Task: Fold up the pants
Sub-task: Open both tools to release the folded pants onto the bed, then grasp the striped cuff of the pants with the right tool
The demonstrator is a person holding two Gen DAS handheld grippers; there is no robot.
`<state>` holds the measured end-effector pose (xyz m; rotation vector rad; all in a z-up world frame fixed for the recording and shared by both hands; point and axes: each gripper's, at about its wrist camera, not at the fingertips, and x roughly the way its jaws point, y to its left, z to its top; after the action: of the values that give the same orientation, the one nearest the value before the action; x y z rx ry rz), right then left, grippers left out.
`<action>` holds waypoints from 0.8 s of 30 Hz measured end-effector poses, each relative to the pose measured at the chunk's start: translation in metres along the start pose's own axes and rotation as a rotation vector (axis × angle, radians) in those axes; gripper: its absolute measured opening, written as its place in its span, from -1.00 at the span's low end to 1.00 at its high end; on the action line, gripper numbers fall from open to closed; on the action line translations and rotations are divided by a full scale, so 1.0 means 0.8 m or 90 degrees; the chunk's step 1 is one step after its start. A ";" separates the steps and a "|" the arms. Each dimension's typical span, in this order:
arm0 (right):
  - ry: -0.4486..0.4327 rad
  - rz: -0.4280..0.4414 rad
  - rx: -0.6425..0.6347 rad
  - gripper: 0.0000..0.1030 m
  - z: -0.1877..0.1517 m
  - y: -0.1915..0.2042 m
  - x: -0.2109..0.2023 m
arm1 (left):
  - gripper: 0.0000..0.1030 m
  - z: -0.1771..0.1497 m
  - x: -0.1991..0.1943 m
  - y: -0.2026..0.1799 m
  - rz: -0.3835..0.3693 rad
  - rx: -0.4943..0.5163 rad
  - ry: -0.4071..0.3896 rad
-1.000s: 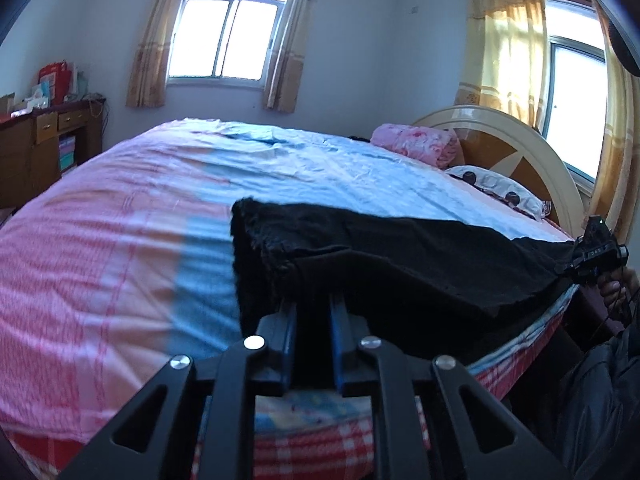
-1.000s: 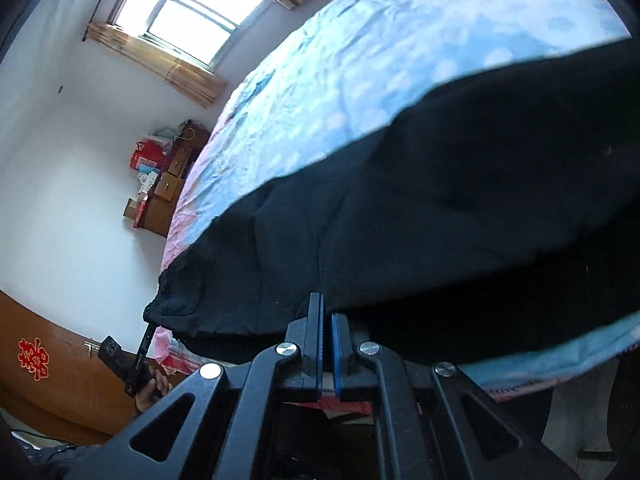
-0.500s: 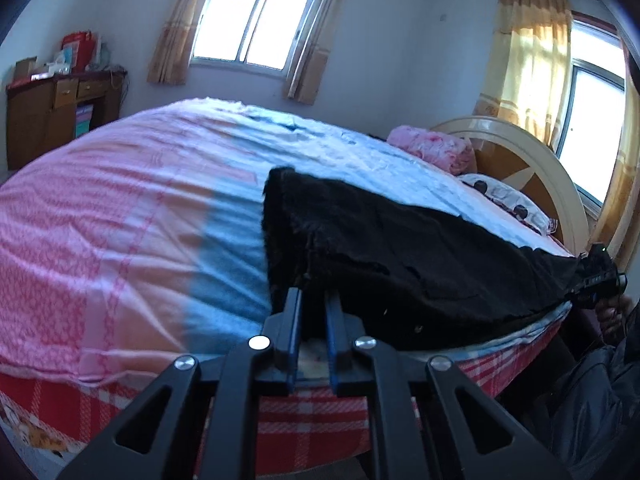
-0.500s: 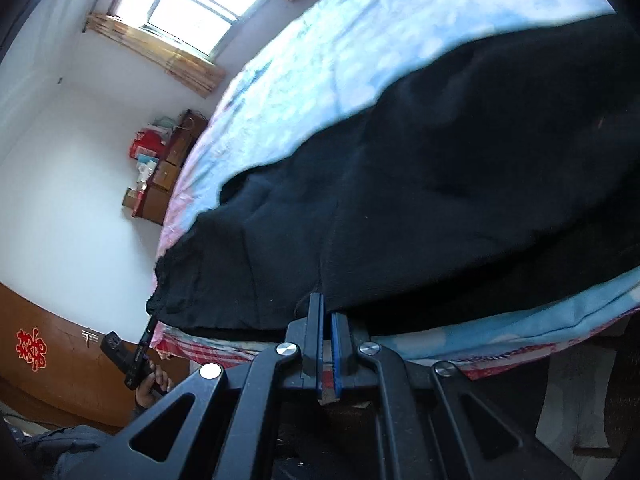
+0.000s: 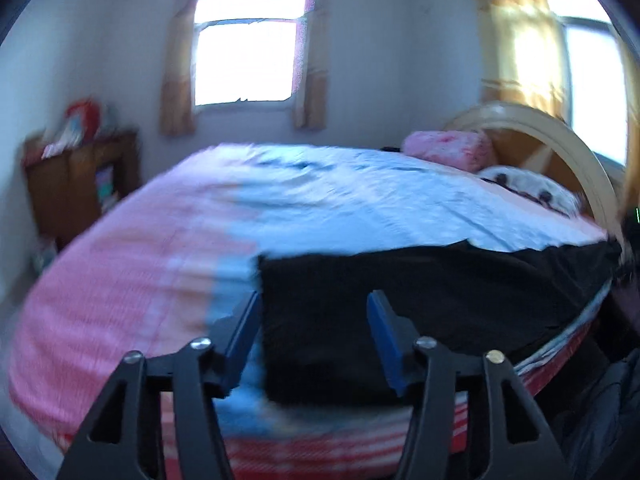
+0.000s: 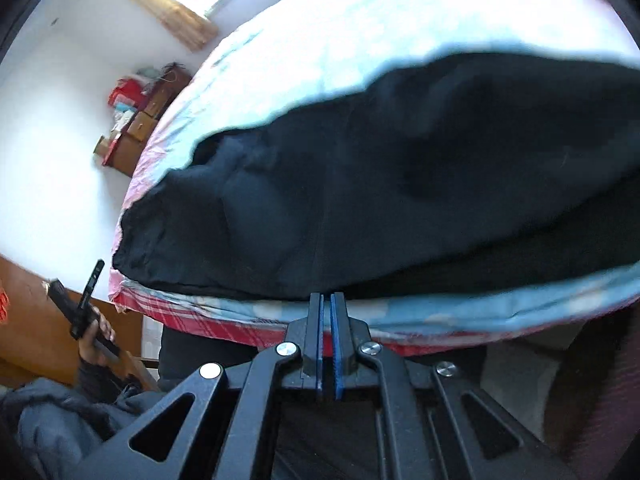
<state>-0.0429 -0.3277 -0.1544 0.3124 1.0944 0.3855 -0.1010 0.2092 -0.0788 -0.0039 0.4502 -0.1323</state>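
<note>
Left claw just opened, off black pants — right claw closed, empty.

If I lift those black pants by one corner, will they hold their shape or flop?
Likely flop: the pants lie limp and wrinkled, draping over the bed edge. Probably light, since they lie flat and thin. The knit-looking cloth should not slip much.

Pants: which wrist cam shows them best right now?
Right wrist. The black pants fill the frame, laid flat on the bed, their left end and both long edges visible. Left wrist shows only a blurred dark slab behind the open left claw, no fabric detail.
</note>
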 end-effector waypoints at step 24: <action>0.119 0.168 -0.130 -0.16 0.212 0.191 0.260 | 0.45 -0.049 0.145 -0.201 -0.205 0.065 0.179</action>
<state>0.1718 -0.1074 -0.1816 0.2424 1.1888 0.7686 -0.0353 0.0361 -0.1591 0.0425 0.7215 -0.4763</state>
